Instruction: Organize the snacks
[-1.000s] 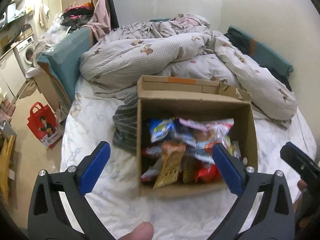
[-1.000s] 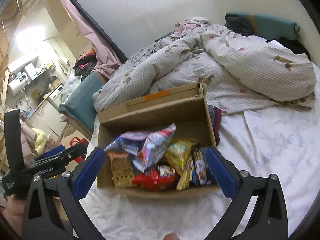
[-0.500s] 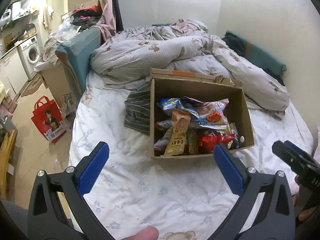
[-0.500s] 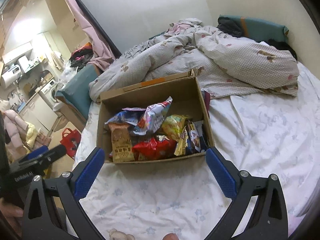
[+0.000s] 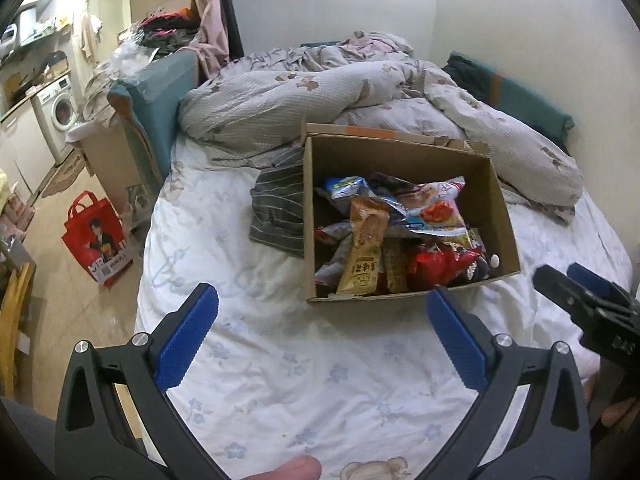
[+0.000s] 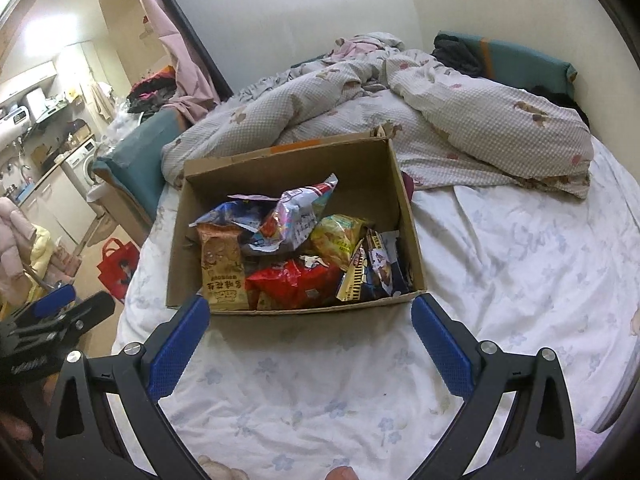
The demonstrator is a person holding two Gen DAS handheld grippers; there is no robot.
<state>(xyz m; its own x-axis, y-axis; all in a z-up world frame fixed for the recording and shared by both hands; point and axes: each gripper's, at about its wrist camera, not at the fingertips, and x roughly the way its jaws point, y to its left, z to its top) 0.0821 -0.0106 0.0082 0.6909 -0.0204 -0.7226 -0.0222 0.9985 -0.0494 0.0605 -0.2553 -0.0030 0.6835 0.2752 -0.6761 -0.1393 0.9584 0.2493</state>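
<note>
An open cardboard box (image 5: 506, 220) (image 6: 408, 220) sits on the bed, filled with several snack packets. Among them are a tan packet (image 5: 366, 248) (image 6: 222, 268), a red bag (image 5: 444, 266) (image 6: 296, 284), a yellow bag (image 6: 340, 236) and a silver-and-pink bag (image 6: 298, 216). My left gripper (image 5: 320, 336) hovers open over the sheet in front of the box, empty. My right gripper (image 6: 310, 340) is open and empty too, just short of the box's near wall. Each gripper shows at the edge of the other's view.
A crumpled checked duvet (image 5: 320, 92) (image 6: 460, 112) lies behind the box, and a striped grey cloth (image 5: 278, 208) lies at its left side. A red shopping bag (image 5: 98, 236) stands on the floor left of the bed. The flowered sheet (image 6: 520, 248) spreads to the right.
Both grippers have pulled back and up from the box, which now looks smaller and farther away. Both stay open.
</note>
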